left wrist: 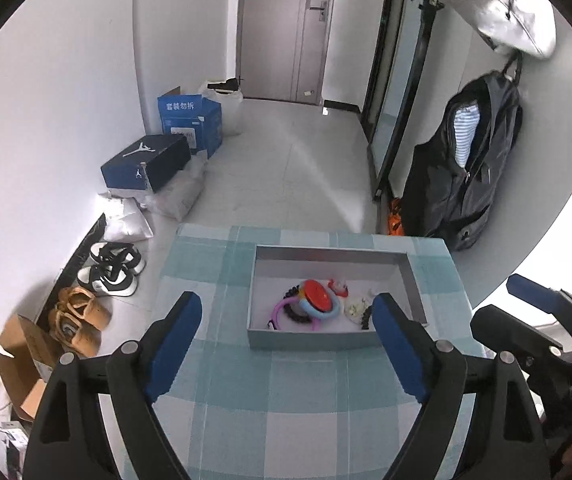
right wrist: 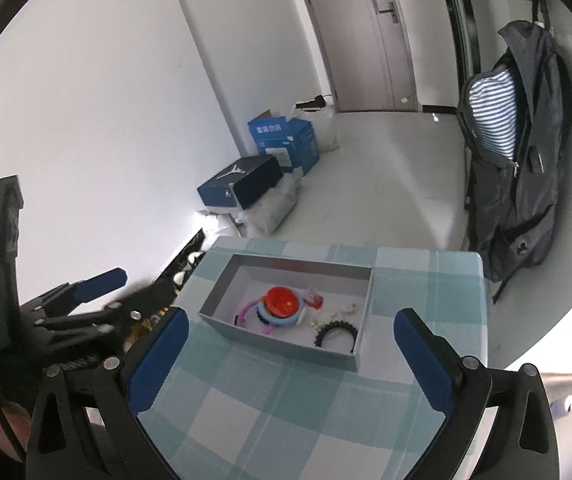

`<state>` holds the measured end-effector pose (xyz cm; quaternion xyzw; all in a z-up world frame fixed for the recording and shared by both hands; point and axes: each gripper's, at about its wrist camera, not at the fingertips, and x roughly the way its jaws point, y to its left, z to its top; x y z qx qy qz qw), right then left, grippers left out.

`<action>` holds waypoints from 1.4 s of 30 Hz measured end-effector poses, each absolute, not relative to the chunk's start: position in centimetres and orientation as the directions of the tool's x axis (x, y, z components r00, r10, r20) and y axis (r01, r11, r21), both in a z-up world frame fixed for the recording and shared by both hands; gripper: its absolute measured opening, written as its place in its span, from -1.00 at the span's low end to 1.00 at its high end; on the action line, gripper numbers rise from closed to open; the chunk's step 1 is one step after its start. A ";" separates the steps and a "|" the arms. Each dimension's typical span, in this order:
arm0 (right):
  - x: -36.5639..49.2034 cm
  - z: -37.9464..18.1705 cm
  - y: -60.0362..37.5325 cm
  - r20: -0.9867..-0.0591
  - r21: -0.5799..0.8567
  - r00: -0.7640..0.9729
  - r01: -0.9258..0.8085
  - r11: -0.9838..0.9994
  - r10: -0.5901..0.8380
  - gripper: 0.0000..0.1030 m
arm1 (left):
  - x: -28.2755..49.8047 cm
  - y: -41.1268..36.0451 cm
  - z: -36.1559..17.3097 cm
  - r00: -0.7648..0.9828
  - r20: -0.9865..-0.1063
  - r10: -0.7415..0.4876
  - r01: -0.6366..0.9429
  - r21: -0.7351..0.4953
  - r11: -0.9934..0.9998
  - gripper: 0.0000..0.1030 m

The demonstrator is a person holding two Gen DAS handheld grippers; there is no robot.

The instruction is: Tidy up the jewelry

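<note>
By the left wall, pairs of shoes [left wrist: 110,268] sit on the floor with a dark shoebox [left wrist: 146,162] and a blue carton [left wrist: 190,120] behind them. The left tongs [left wrist: 287,312] stand wide above the near part of the checked tabletop [left wrist: 305,400], nothing between their blue pads. Just beyond them lies the grey tray [left wrist: 313,338], open-topped, holding the jewelry along its near side: a pink ring [left wrist: 282,310], a black beaded band [left wrist: 297,316], a red disc [left wrist: 317,294] on a blue ring, a small red-and-white piece [left wrist: 337,285], a pale cluster [left wrist: 355,305], and another black beaded bracelet [right wrist: 335,332] toward the tray's right end. The right tongs [right wrist: 289,330] also gape wide and empty, short of the tray. A dark backpack [right wrist: 521,184] hangs on the right wall.
</note>
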<state>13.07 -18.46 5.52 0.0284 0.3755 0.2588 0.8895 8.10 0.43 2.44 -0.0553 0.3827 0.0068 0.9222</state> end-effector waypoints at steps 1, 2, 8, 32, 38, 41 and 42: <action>12.9 5.5 -18.5 -0.652 0.244 0.588 -0.436 0.866 0.479 1.00 | 7.9 0.4 2.5 0.707 -0.706 -0.024 -0.061 -0.095 0.994 0.64; 12.8 5.4 -18.5 -0.654 0.244 0.590 -0.429 0.870 0.475 1.00 | 7.8 0.4 2.7 0.708 -0.706 -0.023 -0.067 -0.099 0.993 0.64; 12.2 5.7 -18.7 -0.650 0.247 0.598 -0.417 0.875 0.469 1.00 | 6.8 1.0 3.2 0.718 -0.696 -0.023 -0.096 -0.131 0.987 0.64; 11.9 5.9 -18.7 -0.644 0.249 0.601 -0.421 0.872 0.474 1.00 | 6.9 0.6 3.3 0.718 -0.696 -0.024 -0.085 -0.122 0.989 0.64; 12.0 5.8 -18.8 -0.645 0.247 0.603 -0.418 0.874 0.470 1.00 | 6.8 1.1 3.3 0.717 -0.697 -0.028 -0.106 -0.148 0.983 0.64; 12.0 5.8 -18.7 -0.648 0.247 0.600 -0.417 0.875 0.469 1.00 | 6.9 1.1 3.3 0.716 -0.697 -0.029 -0.104 -0.148 0.983 0.64; 12.0 5.8 -18.7 -0.647 0.245 0.602 -0.418 0.875 0.468 1.00 | 6.9 1.1 3.3 0.717 -0.696 -0.028 -0.103 -0.146 0.984 0.64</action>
